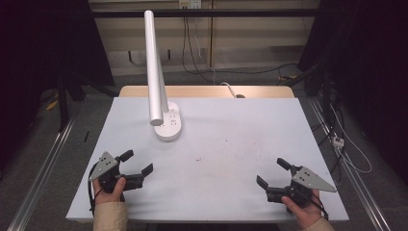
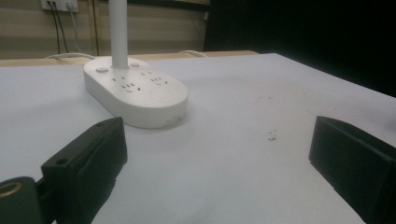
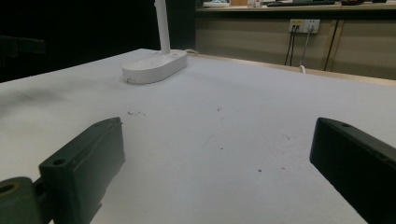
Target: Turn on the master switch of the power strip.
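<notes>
White lamp (image 1: 163,115), black-jawed grippers, white table (image 1: 231,144)

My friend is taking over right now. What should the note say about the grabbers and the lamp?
Left gripper: open, nothing between its fingers, resting low at the near left of the table.
Right gripper: open, nothing held, at the near right.
White desk lamp: stands upright at the far left of the table, nearer the left gripper, touched by neither.
Done: nothing shows as handled yet.
Left: likely reach for the lamp, probably with the left gripper.
</notes>
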Demonstrator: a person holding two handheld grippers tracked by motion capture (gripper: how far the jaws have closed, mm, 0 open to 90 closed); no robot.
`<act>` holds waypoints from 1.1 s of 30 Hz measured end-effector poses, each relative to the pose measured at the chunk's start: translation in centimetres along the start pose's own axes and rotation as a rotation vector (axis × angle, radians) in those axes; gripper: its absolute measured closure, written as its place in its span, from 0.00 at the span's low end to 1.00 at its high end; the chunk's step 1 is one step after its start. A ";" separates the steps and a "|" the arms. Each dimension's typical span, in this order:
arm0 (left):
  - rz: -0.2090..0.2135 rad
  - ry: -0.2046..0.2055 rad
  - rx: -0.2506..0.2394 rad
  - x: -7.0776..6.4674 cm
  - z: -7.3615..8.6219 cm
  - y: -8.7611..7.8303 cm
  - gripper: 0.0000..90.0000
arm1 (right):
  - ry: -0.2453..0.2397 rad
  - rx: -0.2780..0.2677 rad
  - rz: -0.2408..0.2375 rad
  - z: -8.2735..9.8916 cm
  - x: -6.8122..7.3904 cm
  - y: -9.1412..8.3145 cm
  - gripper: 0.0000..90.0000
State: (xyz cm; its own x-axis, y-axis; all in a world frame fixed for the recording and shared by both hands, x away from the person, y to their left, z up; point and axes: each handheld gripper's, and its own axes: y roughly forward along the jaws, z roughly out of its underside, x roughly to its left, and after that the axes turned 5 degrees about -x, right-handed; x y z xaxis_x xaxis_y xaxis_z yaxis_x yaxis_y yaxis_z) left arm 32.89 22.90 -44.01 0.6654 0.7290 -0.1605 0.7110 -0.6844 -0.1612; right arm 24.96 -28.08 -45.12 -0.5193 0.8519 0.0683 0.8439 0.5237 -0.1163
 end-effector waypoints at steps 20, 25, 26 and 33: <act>-0.032 0.027 -0.016 0.4 -1.4 2.2 0.05 | -0.009 -0.001 0.007 0.0 -0.5 -0.6 0.04; -0.030 0.022 -0.018 0.5 -1.7 2.8 0.05 | -0.009 -0.002 0.004 0.0 -0.5 -0.6 0.04; -0.032 0.024 -0.013 0.5 -1.8 2.9 0.05 | -0.008 -0.004 0.004 0.0 -0.5 -0.6 0.04; -0.038 0.012 -0.007 1.0 -2.3 3.9 0.05 | -0.002 -0.004 0.003 0.0 -0.5 -0.5 0.04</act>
State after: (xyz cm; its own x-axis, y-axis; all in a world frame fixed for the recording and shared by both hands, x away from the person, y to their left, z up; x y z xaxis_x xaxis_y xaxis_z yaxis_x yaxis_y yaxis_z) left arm 36.85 21.04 -42.59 0.6403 0.7547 -0.1427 0.7376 -0.6560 -0.1598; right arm 24.74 -28.74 -45.09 -0.5173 0.8532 0.0663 0.8458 0.5215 -0.1124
